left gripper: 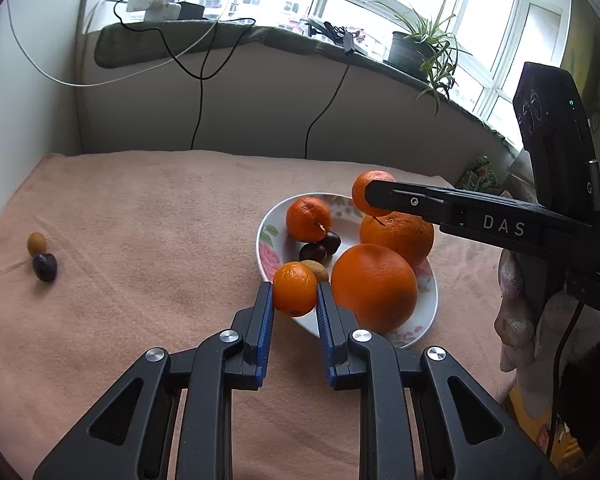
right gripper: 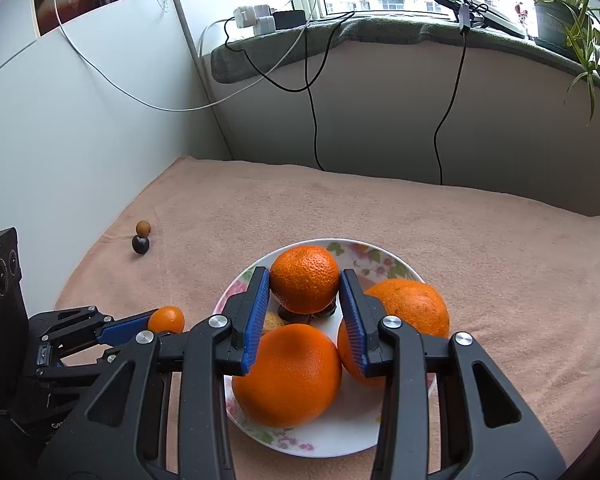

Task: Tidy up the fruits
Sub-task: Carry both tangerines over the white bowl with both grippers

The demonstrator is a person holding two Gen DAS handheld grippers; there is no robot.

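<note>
My left gripper [left gripper: 295, 294] is shut on a small mandarin [left gripper: 295, 288] and holds it at the near left rim of a floral white plate [left gripper: 266, 232]. My right gripper [right gripper: 305, 286] is shut on a tangerine [right gripper: 305, 278] and holds it above the plate [right gripper: 340, 440]. On the plate lie two big oranges [right gripper: 286, 376] [right gripper: 412, 312], another tangerine [left gripper: 308, 218], two dark plums [left gripper: 313, 252] and a small brown fruit [left gripper: 319, 270]. A dark plum [left gripper: 45, 267] and a small brown fruit [left gripper: 36, 243] lie together on the cloth at the far left.
A pink cloth [left gripper: 160, 220] covers the table. White walls stand at the left and back. Cables [right gripper: 312, 120] hang down the back wall from a windowsill with chargers and a potted plant [left gripper: 416, 52].
</note>
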